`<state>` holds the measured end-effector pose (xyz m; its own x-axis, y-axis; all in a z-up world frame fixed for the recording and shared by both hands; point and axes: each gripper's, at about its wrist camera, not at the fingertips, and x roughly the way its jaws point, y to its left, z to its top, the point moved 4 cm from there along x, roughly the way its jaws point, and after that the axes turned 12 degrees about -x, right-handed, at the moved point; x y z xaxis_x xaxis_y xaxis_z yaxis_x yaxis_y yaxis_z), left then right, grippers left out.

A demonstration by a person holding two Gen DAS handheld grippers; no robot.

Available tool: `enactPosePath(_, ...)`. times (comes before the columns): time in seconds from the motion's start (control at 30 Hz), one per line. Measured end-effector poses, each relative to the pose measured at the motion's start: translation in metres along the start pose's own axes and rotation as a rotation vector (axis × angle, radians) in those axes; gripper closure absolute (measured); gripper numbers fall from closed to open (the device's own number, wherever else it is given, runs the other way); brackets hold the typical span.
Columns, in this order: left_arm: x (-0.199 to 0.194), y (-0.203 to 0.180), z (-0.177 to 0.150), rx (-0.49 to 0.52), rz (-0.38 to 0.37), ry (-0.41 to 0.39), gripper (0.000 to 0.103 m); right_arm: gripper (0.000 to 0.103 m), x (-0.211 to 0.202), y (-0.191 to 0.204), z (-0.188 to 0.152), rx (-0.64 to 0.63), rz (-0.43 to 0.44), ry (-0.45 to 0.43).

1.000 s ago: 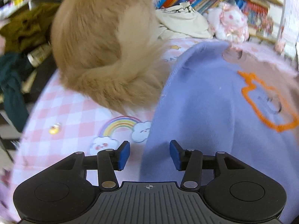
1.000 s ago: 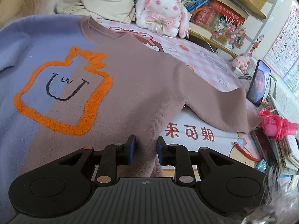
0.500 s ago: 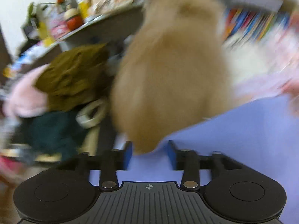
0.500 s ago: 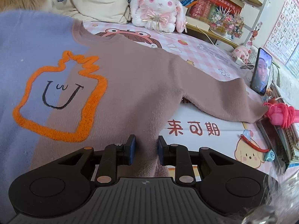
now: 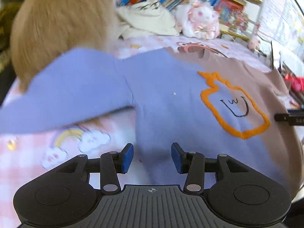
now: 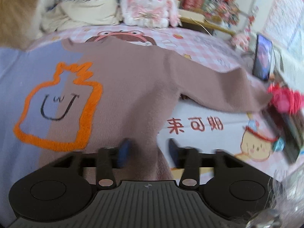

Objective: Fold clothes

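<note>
A two-colour sweater (image 5: 171, 102) is spread flat on a pink checked bed cover (image 5: 28, 152). One half is blue and the other half is brown, and an orange outline with a little smile (image 6: 57, 106) is sewn across the middle. The blue sleeve (image 5: 57, 102) is stretched out to one side, and the brown sleeve (image 6: 218, 89) to the other.

The left gripper (image 5: 152, 155) is held wide open over the blue bottom edge, with nothing between its blue pads (image 5: 127, 155). The right gripper (image 6: 147, 151) is seen open too, though that picture is blurry, and the brown hem lies between its fingers, perhaps not pinched.

A furry tan animal (image 5: 60, 24) sits beside the blue shoulder. A pink plush bunny (image 6: 150, 3) is propped behind the bed.
</note>
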<state>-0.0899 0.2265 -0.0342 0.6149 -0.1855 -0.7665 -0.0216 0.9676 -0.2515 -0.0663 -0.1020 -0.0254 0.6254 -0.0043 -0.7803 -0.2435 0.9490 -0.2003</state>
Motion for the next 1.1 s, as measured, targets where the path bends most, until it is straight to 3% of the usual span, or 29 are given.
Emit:
enactPosePath(0.17,0.012,0.007,0.007,-0.065,0.012,-0.01,0.062,0.053,-0.006,-0.02,-0.004,0.152,0.044,-0.004)
enactPosePath(0.2,0.014,0.006,0.01,-0.07,0.013,-0.01,0.066,0.058,-0.005,-0.022,-0.004,0.175,0.058,0.0)
enactPosePath(0.23,0.018,0.003,0.013,-0.072,0.014,-0.009,0.077,0.062,-0.002,-0.022,-0.004,0.188,0.078,0.007)
enactPosePath(0.27,0.022,0.0,0.016,-0.074,0.014,-0.008,0.085,0.079,0.001,-0.021,-0.004,0.198,0.101,0.015)
enactPosePath(0.3,0.024,0.0,0.018,-0.08,0.015,-0.009,0.096,0.084,0.004,-0.02,-0.002,0.191,0.109,0.018)
enactPosePath(0.4,0.029,-0.003,0.024,-0.097,0.016,-0.014,0.097,0.089,0.01,-0.013,0.005,0.132,0.094,0.016)
enactPosePath(0.8,0.051,-0.015,0.036,-0.175,0.1,-0.05,0.097,0.089,0.054,-0.013,0.051,-0.063,0.054,-0.034)
enactPosePath(1.1,0.056,-0.028,0.034,-0.237,0.18,-0.052,0.097,0.09,0.058,-0.035,0.052,-0.058,0.206,-0.038)
